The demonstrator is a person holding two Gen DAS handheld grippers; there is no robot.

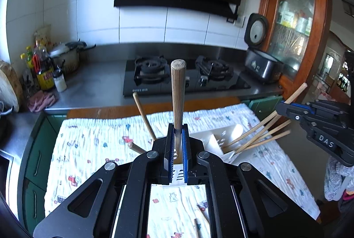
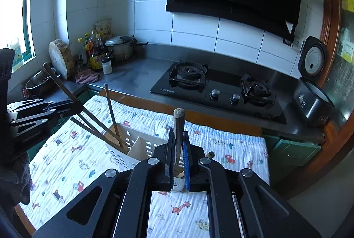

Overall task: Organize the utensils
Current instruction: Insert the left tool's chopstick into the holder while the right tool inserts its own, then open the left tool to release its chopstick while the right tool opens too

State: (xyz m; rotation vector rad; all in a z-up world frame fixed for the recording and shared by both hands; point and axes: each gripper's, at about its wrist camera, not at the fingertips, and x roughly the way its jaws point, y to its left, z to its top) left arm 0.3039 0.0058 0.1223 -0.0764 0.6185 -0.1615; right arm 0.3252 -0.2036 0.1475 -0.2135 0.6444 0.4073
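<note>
Chopsticks (image 1: 178,94) pinched in both closed tools (image 1: 177,145), above white holder (image 1: 212,140) crowded with leaning sticks (image 1: 263,134)

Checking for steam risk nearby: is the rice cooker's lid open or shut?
Open. The rice cooker has its round lid tipped up behind the pot, inner side facing out.

Wooden chopsticks (image 1: 178,92) are showing matt grain; crinkled printed cloth (image 1: 93,142) is covering the table; the white plastic holder (image 2: 135,145) is looking smooth.
</note>
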